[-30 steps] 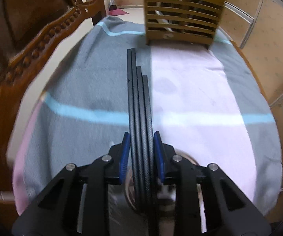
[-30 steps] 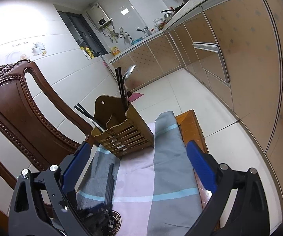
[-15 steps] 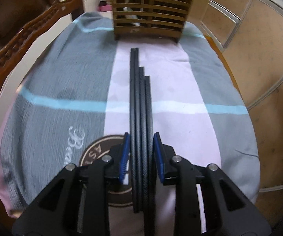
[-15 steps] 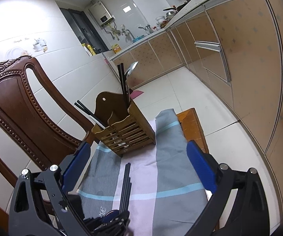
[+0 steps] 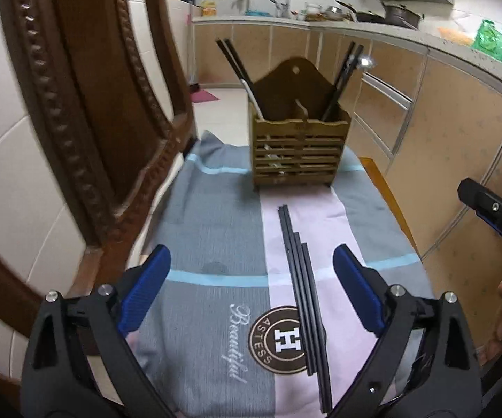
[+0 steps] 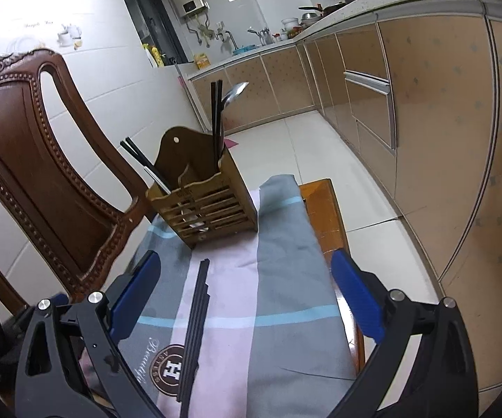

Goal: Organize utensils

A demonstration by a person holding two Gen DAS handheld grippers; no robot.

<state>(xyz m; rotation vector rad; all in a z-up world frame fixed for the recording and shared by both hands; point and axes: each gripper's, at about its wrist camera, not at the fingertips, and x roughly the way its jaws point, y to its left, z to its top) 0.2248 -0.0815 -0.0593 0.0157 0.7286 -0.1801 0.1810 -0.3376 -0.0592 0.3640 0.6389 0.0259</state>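
Grey-and-pink cloth (image 5: 216, 244) covers the small bench (image 6: 324, 209), whose wooden rim shows only along the right side, with open floor beyond it. A carved chair (image 5: 87, 122) crowds the left edge. At the far end stands the slatted wooden holder (image 5: 299, 149), already carrying chopsticks and a spoon. Four black chopsticks (image 5: 303, 289) lie side by side on the pink stripe, pointing at the holder. The left gripper (image 5: 251, 289) has just been opening; its fingers now stand wide apart above the sticks, touching none. The right gripper (image 6: 247, 299) is likewise spread and empty. This looks like the gap between releasing and regrasping: next, probably, pinch the sticks and drop them into a compartment, approaching from the clear right side.
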